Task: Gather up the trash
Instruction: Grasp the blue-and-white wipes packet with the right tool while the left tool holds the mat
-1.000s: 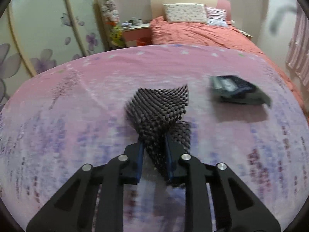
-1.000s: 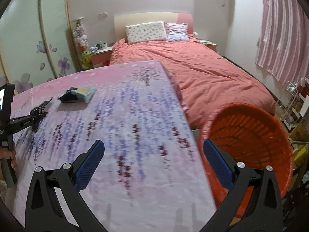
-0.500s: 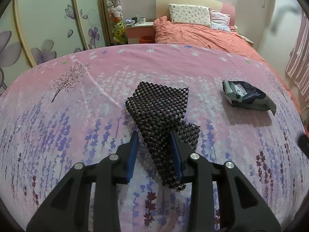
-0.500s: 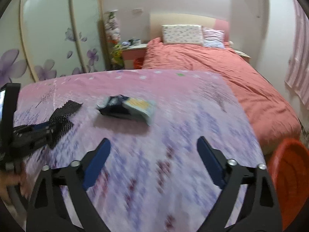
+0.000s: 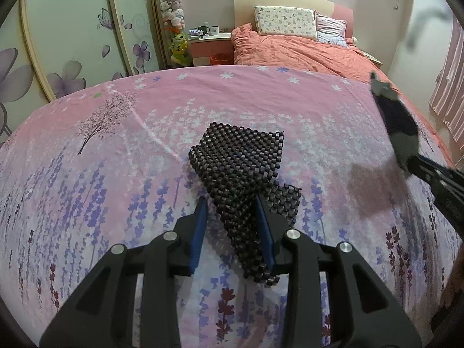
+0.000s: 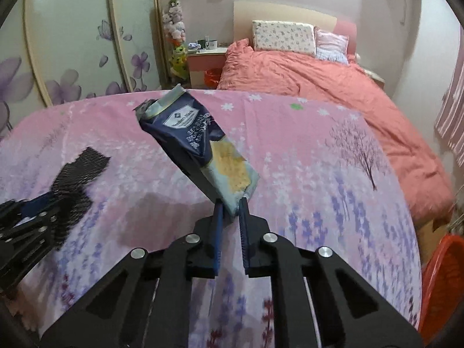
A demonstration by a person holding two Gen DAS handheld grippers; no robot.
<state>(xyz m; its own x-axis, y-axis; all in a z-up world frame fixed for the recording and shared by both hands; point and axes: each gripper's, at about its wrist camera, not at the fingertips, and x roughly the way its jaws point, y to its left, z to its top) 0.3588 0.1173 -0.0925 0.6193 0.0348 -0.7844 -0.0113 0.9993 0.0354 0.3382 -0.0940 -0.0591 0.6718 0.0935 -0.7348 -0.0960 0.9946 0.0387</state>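
A black mesh mat (image 5: 237,162) lies crumpled on the pink flowered tablecloth (image 5: 116,174). My left gripper (image 5: 232,203) straddles its near end. The right pad touches the mesh, the left pad stands clear of it, so the jaws are open around it. A dark blue cracker bag (image 6: 191,136) hangs tilted above the cloth and casts a shadow. My right gripper (image 6: 230,206) is shut on its lower corner. In the left wrist view the same bag (image 5: 400,121) shows blurred at the right edge. The mat (image 6: 78,174) sits to the bag's left.
An orange basket (image 6: 440,275) stands low beyond the table's right edge. Behind the table is a bed (image 6: 319,87) with a coral cover and pillows. A nightstand (image 5: 208,40) with cups and wardrobe doors line the back left.
My right gripper swung left from the basket side, shut on the cracker bag and raised it off the cloth. My left gripper's jaws widened and the mat settled flat.
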